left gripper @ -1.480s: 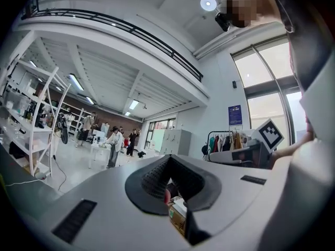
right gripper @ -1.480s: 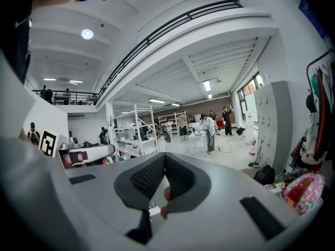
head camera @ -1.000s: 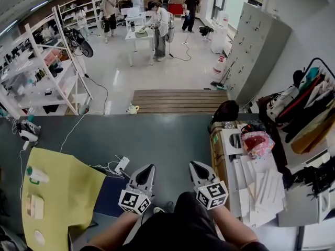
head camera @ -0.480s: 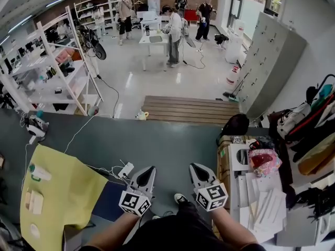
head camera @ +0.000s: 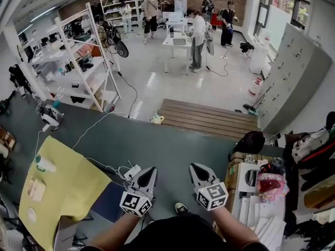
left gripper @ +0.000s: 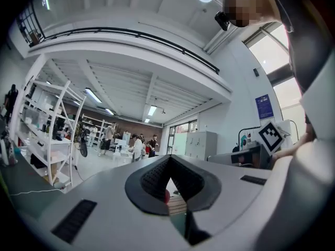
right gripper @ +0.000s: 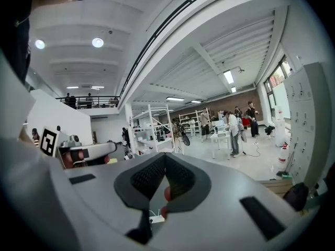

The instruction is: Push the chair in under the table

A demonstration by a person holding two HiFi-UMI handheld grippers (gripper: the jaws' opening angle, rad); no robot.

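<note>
In the head view both grippers are held out side by side over the dark green floor. My left gripper (head camera: 147, 171) is shut with nothing in it, and its jaws also meet in the left gripper view (left gripper: 168, 181). My right gripper (head camera: 197, 167) is shut and empty too, its tips together in the right gripper view (right gripper: 165, 186). At the lower left stands a table under a yellow cloth (head camera: 73, 192) with a cup and small boxes on it. A dark blue seat-like shape (head camera: 107, 202), probably the chair, sits at that table's right edge, left of my left gripper.
A white power strip (head camera: 132, 172) with cables lies on the floor just ahead of the left gripper. A cardboard box with clutter (head camera: 246, 178) stands at the right. Beyond are a wooden platform (head camera: 209, 118), white shelving (head camera: 78, 61), grey lockers (head camera: 296, 82) and people at a white table (head camera: 180, 40).
The room has slid right and down in the head view; more shelving shows at the left. Both grippers keep their place in the picture and stay shut.
</note>
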